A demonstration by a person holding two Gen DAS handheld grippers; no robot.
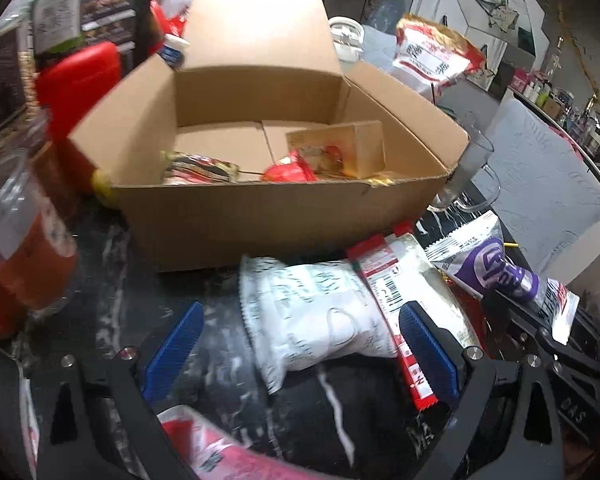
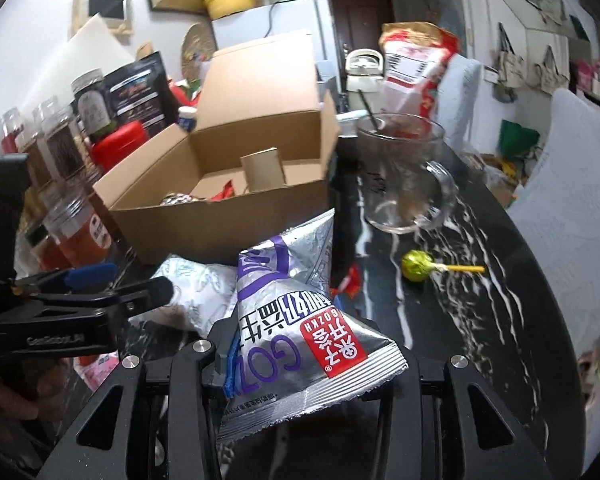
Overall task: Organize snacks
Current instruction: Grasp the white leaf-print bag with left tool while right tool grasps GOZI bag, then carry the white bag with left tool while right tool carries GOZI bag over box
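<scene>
An open cardboard box stands on the dark marble table and holds a small tan carton and some wrapped snacks. In front of it lie a white packet and a red-and-white stick packet. My left gripper is open, its blue pads either side of both packets without pressing them. My right gripper is shut on a silver and purple snack packet, which covers most of its fingers.
A glass mug stands right of the box, with a green lollipop on the table nearby. Jars and a red container crowd the left. A red-and-white bag stands behind. Another pink-red packet lies near me.
</scene>
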